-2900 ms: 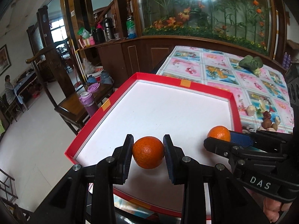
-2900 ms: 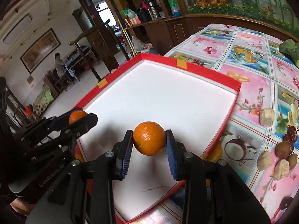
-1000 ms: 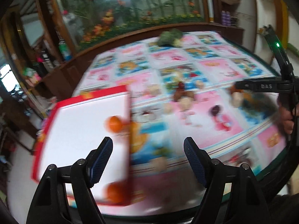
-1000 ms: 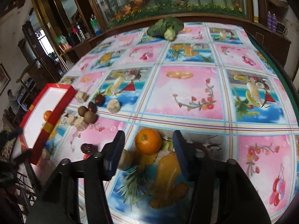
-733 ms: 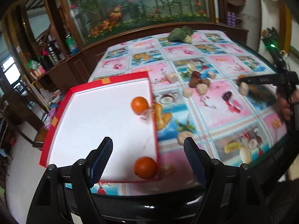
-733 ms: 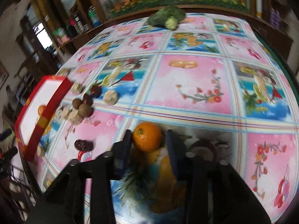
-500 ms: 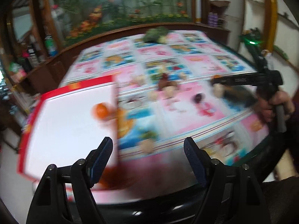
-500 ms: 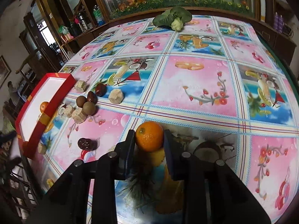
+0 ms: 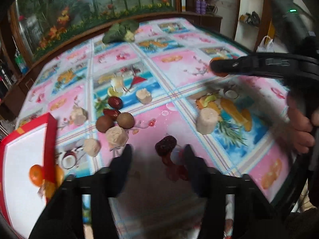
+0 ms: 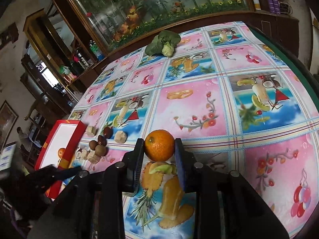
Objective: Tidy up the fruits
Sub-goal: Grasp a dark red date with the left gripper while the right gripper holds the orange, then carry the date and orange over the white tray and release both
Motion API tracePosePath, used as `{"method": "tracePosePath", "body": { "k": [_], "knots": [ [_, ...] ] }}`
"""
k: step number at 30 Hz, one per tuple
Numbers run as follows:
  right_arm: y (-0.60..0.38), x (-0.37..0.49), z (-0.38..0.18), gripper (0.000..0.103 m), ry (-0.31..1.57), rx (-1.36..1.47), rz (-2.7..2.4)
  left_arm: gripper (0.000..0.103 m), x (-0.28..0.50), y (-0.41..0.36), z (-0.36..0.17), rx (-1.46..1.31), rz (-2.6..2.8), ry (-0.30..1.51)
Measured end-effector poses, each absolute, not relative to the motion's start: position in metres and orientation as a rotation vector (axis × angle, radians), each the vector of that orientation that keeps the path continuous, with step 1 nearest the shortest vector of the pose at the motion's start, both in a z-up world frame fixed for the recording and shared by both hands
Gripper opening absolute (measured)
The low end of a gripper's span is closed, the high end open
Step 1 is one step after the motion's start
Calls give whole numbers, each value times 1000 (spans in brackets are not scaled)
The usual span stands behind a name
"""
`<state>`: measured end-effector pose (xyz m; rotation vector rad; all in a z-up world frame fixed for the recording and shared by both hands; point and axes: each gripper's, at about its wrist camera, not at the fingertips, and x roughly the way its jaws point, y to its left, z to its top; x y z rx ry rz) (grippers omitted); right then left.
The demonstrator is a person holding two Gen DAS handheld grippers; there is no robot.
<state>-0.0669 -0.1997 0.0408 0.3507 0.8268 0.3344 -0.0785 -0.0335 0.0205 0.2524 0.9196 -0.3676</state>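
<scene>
One orange (image 9: 35, 174) lies in the red tray (image 9: 50, 139) at the table's left edge, the right gripper (image 10: 159, 157) clamps another orange (image 10: 159, 145), and the left gripper (image 9: 157, 159) hangs open and empty over the dates and brown fruits (image 9: 125, 120) left on the cloth.

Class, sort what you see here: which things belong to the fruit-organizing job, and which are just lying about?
Job:
- orange in the right claw
- red tray
- orange in the tray
- left claw, open

Lying about:
- leafy vegetable
- bottles
- flowers behind the table
</scene>
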Motion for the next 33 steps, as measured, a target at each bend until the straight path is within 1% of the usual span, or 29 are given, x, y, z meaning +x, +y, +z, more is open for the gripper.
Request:
{"method": "tracePosePath", "body": {
  "k": [4, 7, 9, 11, 12, 19, 24, 27, 33],
  "knots": [
    [-202, -70, 43, 32, 809, 352, 336, 38, -70, -38, 15, 252, -399, 939],
    [-203, -70, 44, 32, 808, 356, 340, 38, -70, -42, 14, 264, -421, 936],
    [-203, -70, 43, 32, 810, 356, 342, 33, -71, -43, 12, 262, -435, 938],
    [-202, -70, 43, 32, 811, 357, 343, 24, -71, -44, 12, 254, -454, 939],
    [-202, -70, 43, 32, 811, 356, 343, 23, -72, -43, 12, 251, -461, 938],
    [-201, -71, 43, 32, 803, 345, 332, 23, -75, -40, 14, 220, -433, 922],
    [-199, -72, 45, 32, 779, 327, 328, 23, -90, -23, 33, 139, -398, 862],
    [-196, -74, 48, 32, 753, 297, 322, 23, -108, -6, 51, 108, -364, 811],
    [-191, -82, 57, 32, 668, 249, 298, 23, -141, 58, 85, 25, -196, 703]
  ]
}}
